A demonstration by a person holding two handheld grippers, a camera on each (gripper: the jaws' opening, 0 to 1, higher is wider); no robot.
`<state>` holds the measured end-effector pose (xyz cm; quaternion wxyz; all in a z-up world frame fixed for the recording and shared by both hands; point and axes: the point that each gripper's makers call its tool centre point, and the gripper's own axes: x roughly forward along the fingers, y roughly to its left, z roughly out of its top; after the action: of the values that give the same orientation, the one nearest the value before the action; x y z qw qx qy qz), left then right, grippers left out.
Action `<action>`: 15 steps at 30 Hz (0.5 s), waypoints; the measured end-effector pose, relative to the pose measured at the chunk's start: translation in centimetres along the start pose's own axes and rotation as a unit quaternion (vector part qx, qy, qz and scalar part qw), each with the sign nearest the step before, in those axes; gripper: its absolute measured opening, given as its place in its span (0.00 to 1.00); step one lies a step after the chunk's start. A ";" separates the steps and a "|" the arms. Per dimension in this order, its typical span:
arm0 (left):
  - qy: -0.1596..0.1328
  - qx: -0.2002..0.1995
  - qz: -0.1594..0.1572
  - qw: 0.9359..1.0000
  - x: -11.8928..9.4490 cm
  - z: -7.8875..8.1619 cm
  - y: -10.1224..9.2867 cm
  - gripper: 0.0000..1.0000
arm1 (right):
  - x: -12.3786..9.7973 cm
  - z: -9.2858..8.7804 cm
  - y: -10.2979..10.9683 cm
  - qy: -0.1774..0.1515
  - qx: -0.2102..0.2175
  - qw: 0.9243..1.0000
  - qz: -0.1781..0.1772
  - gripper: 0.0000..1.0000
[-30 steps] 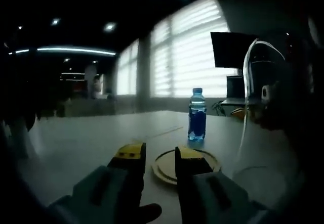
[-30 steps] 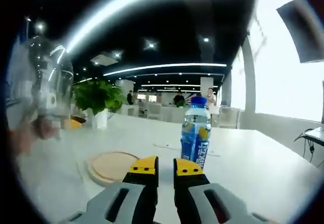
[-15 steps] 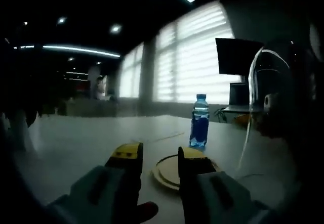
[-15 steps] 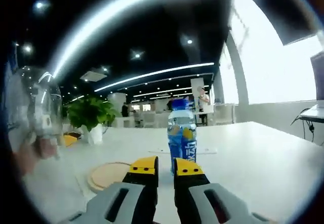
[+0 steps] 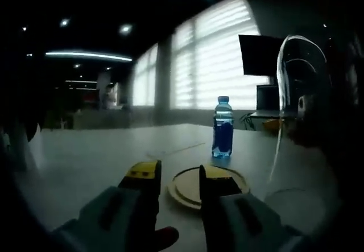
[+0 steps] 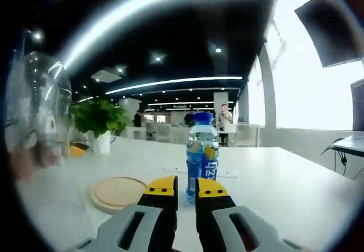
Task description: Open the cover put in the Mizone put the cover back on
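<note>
A blue Mizone bottle [image 5: 222, 128] with its cap on stands upright on the white table, beyond a round wooden base [image 5: 187, 188]. My left gripper [image 5: 180, 169] hovers over the base's near edge, jaws a little apart and nothing between them. In the right gripper view the bottle [image 6: 202, 155] stands just past my right gripper [image 6: 186, 185], whose jaws are close together and empty; the wooden base [image 6: 118, 191] lies to their left. A clear glass dome cover [image 5: 301, 110] stands close by, off the base, and it also looms at this view's left edge as the dome [image 6: 37, 112].
The white table [image 6: 284, 189] stretches wide around the bottle. A potted plant [image 6: 99, 124] stands at the back left. Bright blinds [image 5: 210, 64] and a dark monitor [image 5: 259, 56] are behind the bottle. People stand far off in the office.
Both views have shifted slightly with the hands. Bottle, base and dome stay where they were, and the jaws keep their spacing.
</note>
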<state>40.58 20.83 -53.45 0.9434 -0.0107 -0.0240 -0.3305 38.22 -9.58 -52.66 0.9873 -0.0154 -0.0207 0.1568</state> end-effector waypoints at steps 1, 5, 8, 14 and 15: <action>-0.003 -0.001 -0.003 1.000 -0.1 0.2 0.0 0.21 | -0.2 0.1 -0.1 -0.004 0.013 1.000 0.002 0.05; -0.014 0.012 -0.003 1.000 -0.5 1.2 -0.2 0.20 | -0.2 -0.2 -0.2 -0.002 0.038 0.999 0.014 0.05; -0.015 0.012 0.000 1.000 -0.6 1.2 0.0 0.20 | -0.6 -0.9 -0.5 0.003 0.031 1.000 0.002 0.05; -0.009 -0.003 -0.005 1.000 -0.5 0.7 0.3 0.20 | -0.9 -2.0 -0.1 0.000 0.022 1.000 -0.012 0.05; -0.008 -0.008 -0.007 1.000 -0.4 0.6 0.2 0.20 | -1.0 -1.9 -0.1 -0.003 0.024 1.000 -0.015 0.05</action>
<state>40.37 21.28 -52.92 0.9406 -0.0210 -0.0292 -0.3376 37.39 -10.06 -54.61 0.9896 0.0089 -0.0197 0.1424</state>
